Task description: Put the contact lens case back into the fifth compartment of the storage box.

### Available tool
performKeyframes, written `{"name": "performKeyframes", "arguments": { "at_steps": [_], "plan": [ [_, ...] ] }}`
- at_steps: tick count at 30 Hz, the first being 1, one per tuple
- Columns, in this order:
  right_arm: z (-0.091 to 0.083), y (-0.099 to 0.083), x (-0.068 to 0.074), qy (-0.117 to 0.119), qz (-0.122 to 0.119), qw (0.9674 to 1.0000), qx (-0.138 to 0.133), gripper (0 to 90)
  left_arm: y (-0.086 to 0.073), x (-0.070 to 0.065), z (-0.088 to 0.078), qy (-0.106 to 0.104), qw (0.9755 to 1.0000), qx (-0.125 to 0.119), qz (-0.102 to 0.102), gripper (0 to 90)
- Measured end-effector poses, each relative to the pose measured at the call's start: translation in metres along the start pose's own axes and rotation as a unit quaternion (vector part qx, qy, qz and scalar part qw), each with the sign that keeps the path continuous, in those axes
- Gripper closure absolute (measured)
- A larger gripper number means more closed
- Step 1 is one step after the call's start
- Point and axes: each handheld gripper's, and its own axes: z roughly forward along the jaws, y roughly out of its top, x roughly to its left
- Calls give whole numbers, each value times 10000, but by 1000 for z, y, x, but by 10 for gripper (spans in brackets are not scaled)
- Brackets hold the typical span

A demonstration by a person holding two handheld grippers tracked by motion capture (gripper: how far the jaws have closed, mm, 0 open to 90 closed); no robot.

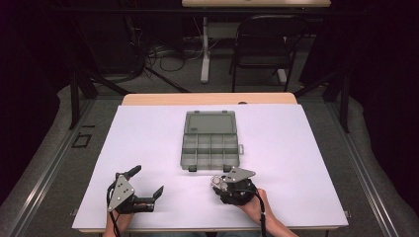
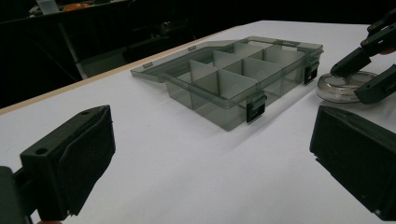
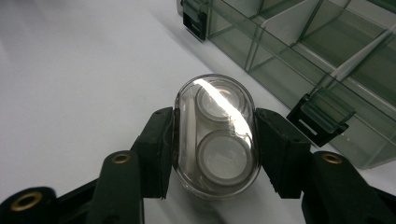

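- The left gripper (image 1: 146, 188), lower left of the high view, rested idle on the white table (image 1: 306, 163), its jaws spread wide with nothing between them.
- The open compartment box (image 1: 211, 143) sat mid-frame, probably awaiting contents.
- The right gripper (image 3: 215, 135), lower centre, clamped the clear oval case (image 3: 215, 135) by its sides just before the box, hand low behind.

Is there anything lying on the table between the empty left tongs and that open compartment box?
Nothing: in the left gripper view, bare white table stretches from the left tongs to the compartment box.
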Motion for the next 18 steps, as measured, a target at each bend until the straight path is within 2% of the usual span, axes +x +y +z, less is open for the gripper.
{"name": "performKeyframes", "arguments": {
  "at_steps": [18],
  "plan": [
    [-12, 6, -3, -11, -98, 9998, -168, 491, 0, 0, 0, 17, 10000, -9, 32, 1]
  ]
}}
